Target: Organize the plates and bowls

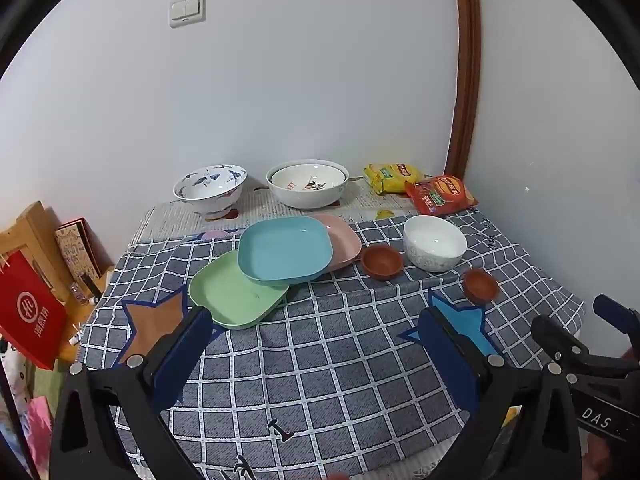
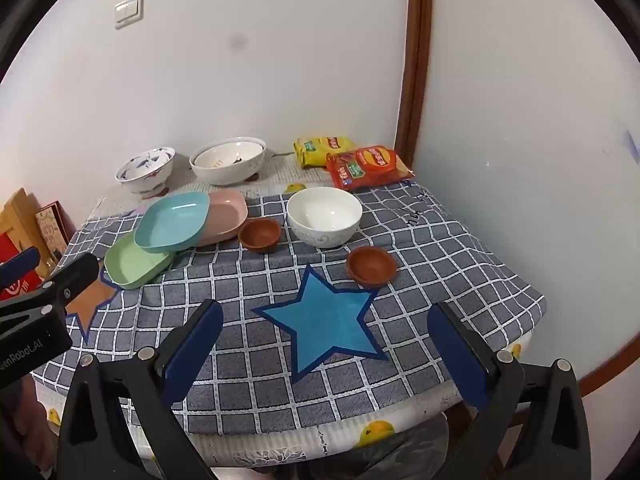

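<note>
Three rounded-square plastic plates overlap on the grey checked cloth of the table: green plate lowest, blue plate tilted over it, pink plate behind. Right of them sit a small brown clay bowl, a glossy white bowl and a second brown clay bowl. Two patterned ceramic bowls stand at the wall. Left claw and right claw hover wide apart, holding nothing.

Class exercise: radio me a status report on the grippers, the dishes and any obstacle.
Left gripper and right gripper: jaws open, empty. Blue plate overlaps green plate and pink plate, untouched. Brown cups beside them.
</note>
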The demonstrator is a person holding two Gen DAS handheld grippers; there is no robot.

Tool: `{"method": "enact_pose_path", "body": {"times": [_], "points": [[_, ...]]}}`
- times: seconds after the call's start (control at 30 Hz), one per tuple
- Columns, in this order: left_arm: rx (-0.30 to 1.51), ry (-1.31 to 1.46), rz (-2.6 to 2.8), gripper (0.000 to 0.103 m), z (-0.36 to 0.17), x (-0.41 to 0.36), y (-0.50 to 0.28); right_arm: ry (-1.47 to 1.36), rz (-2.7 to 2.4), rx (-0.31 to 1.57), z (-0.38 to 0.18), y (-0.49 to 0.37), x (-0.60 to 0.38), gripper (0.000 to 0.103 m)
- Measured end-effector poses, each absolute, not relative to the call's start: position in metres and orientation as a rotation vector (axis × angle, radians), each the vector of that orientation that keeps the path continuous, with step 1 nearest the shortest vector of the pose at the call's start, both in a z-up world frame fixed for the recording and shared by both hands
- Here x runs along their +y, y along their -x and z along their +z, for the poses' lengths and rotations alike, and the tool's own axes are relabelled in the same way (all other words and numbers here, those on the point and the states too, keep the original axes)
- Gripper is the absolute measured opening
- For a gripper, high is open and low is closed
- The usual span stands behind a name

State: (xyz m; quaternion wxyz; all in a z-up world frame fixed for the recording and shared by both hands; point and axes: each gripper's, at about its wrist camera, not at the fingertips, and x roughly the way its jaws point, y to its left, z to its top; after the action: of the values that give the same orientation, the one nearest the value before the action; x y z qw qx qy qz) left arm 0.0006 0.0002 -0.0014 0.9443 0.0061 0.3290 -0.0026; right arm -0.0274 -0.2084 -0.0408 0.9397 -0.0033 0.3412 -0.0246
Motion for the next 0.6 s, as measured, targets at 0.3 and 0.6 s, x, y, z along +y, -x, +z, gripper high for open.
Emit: {"method": "enact_pose_path", "body": {"times": [0.3,0.6], "points": [[0.654,-0.024,-0.014,0.103,0.004,-0.005,0.006,-0.004,-0.044,0.681,-0.033,0.033,-0.211,0.101],[0.648,-0.018,0.001,0.103,0.005,-0.003,0.008,-0.002,-0.048,0.678,-0.033,0.033,-0.209,0.101]]}}
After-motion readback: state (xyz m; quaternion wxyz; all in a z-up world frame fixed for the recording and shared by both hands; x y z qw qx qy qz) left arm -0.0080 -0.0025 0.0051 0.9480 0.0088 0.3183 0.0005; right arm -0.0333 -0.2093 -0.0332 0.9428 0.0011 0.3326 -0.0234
